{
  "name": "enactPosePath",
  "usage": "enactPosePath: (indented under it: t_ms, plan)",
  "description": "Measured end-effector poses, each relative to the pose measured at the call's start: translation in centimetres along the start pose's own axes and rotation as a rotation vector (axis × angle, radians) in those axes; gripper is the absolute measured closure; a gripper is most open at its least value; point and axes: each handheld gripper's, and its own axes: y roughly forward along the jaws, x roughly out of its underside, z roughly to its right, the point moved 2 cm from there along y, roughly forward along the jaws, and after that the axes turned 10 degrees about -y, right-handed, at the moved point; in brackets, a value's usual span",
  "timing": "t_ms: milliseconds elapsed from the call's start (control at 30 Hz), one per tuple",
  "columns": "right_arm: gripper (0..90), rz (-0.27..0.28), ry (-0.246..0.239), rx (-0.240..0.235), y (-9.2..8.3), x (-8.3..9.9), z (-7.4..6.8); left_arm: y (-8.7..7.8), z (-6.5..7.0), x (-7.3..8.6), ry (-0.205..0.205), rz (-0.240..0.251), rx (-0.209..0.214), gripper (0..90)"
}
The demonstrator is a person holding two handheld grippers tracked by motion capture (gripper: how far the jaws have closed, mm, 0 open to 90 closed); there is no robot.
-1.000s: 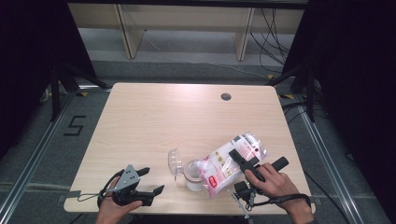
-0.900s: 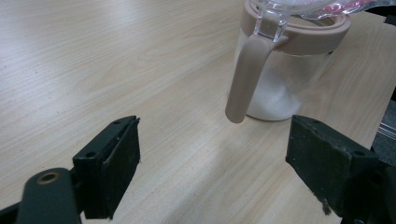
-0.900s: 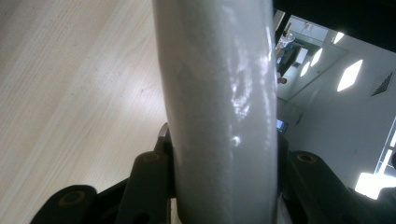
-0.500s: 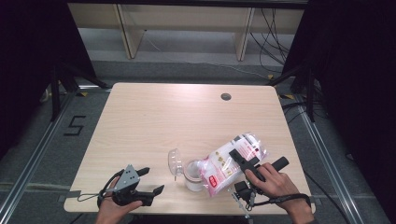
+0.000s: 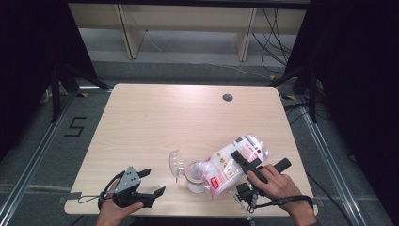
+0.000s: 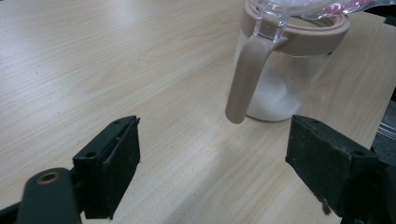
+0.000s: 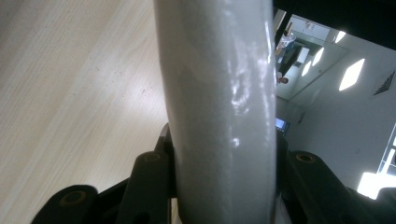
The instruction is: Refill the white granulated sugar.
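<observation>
My right gripper (image 5: 245, 159) clamps the bag (image 5: 233, 162), tilted mouth-down into the jar (image 5: 194, 176) near the table's (image 5: 155, 117) front edge. My left gripper (image 5: 151, 182) rests spread, empty.

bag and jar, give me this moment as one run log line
right gripper: shut on bag, tilted over jar | jar: lid open, white powder inside | left gripper: open, apart from jar, on table

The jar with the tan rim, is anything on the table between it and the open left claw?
Nothing visible. In the left gripper view, bare table lies between the open left claw and the jar. The jar's tan handle hangs on the near side, facing the claw. The bag leans over the jar's mouth from the far side.
</observation>
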Motion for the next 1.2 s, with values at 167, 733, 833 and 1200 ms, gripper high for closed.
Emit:
enactPosePath:
  t_ms: [167, 733, 833, 1200]
  plan:
    - [65.3, -0.001, -0.012, -0.001, -0.03, 0.00, 0.11, 0.03, 0.12, 0.07, -0.027, 0.004, 0.001, 17.2]
    - [65.4, -0.003, -0.017, 0.002, -0.07, -0.05, 0.32, 0.07, -0.01, 0.02, -0.001, 0.002, 0.006, 17.2]
    - [65.5, -0.003, -0.015, 0.001, -0.07, -0.04, 0.34, 0.03, 0.01, 0.02, 0.000, -0.001, 0.000, 17.2]
    - [65.6, -0.003, -0.016, 0.001, -0.05, -0.04, 0.39, 0.08, 0.11, 0.08, -0.018, -0.002, -0.004, 17.2]
